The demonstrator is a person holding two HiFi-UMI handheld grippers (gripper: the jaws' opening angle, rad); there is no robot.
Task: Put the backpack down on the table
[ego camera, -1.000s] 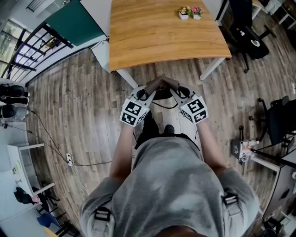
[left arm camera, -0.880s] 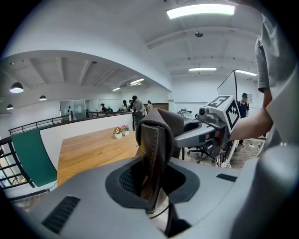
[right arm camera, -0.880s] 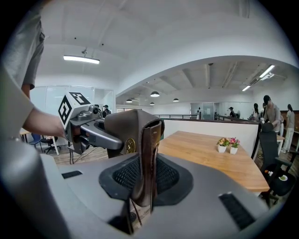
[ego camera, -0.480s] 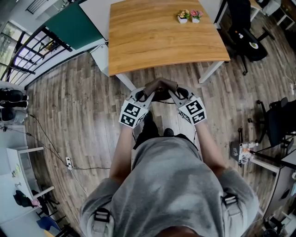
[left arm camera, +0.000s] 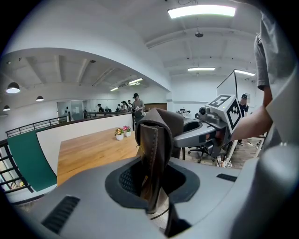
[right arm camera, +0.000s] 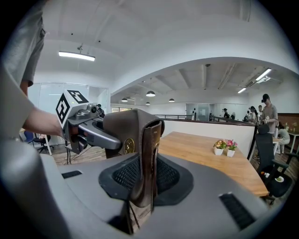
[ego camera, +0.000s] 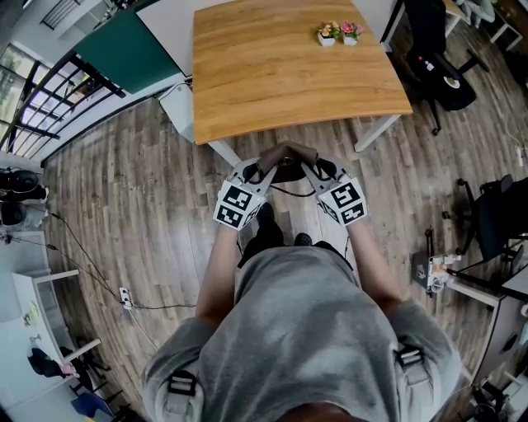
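Note:
A brown leather backpack (ego camera: 287, 158) hangs in the air just in front of the wooden table's (ego camera: 247, 74) near edge, held from both sides. My left gripper (ego camera: 268, 168) is shut on a brown leather fold of it (left arm camera: 152, 154), which stands upright between the jaws. My right gripper (ego camera: 307, 168) is shut on another leather fold (right arm camera: 147, 158) next to a round gold badge (right arm camera: 127, 146). Each gripper shows in the other's view: the right gripper (left arm camera: 205, 130) and the left gripper (right arm camera: 100, 135). The bag's lower body is hidden under the grippers.
Two small flower pots (ego camera: 339, 25) stand at the table's far right corner. A white table leg (ego camera: 224, 151) is just left of the bag. Black office chairs (ego camera: 445, 66) stand to the right. Cables (ego camera: 99, 264) run over the wood floor at left.
Both grippers, still shut on the backpack, have moved a little closer to the table's near edge. The grip looks the same.

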